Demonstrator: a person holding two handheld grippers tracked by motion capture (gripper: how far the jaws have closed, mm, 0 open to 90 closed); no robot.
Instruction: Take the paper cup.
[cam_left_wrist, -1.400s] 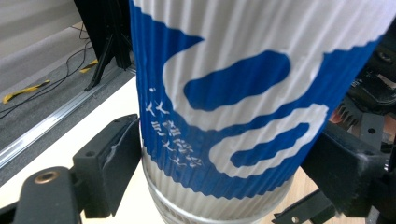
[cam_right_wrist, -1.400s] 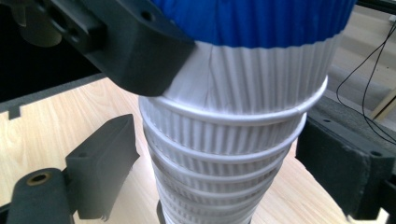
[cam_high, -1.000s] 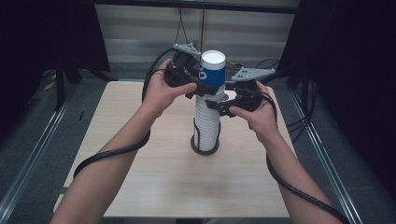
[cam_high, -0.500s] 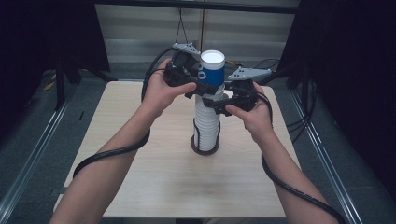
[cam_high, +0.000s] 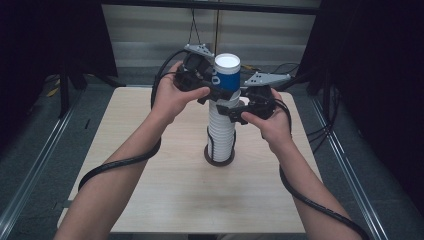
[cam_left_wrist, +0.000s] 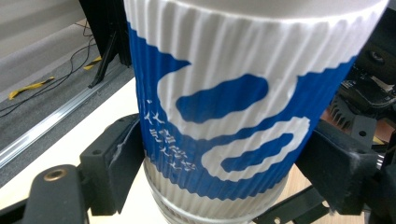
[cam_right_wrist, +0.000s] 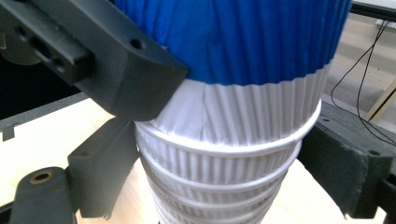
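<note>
Narrowed the right gripper a touch, jaws wide but pressed on the white cup stack between them. Held the blue cup clamped in the left gripper, directly above the right one, atop the upright stack; separation probably straight up.

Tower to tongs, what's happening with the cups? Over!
Left tongs clamped on top cup. Right tongs around the stack just below, jaws closing in. Nothing in the way.
</note>
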